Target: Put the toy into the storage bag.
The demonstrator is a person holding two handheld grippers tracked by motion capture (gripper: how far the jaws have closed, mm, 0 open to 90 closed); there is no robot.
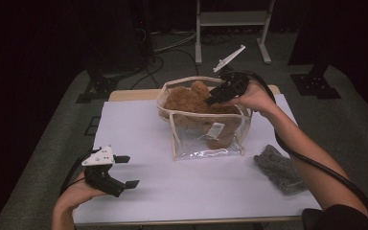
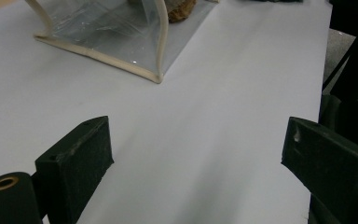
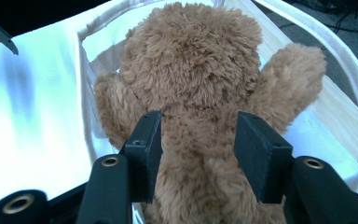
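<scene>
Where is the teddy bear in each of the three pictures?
High view: the teddy bear sits in the clear bag, upper middle, under the right gripper.
Left gripper view: a bit of brown fur peeks at the top edge, behind the bag's cream trim.
Right gripper view: the bear is in the centre, its body between the jaws.
Shared landmark: the bag's cream trim.

- In the high view the teddy bear (image 1: pixel 191 103) sits inside the clear bag (image 1: pixel 206 143); its lower body is blurred behind the plastic.
- The small white tag (image 1: pixel 215 130) on the bag is too small to read.
- In the left gripper view the bag (image 2: pixel 112 32) is cut off by the top edge.
- In the right gripper view the bear's (image 3: pixel 200 93) legs run off the bottom edge, behind the right gripper (image 3: pixel 198 156).
</scene>
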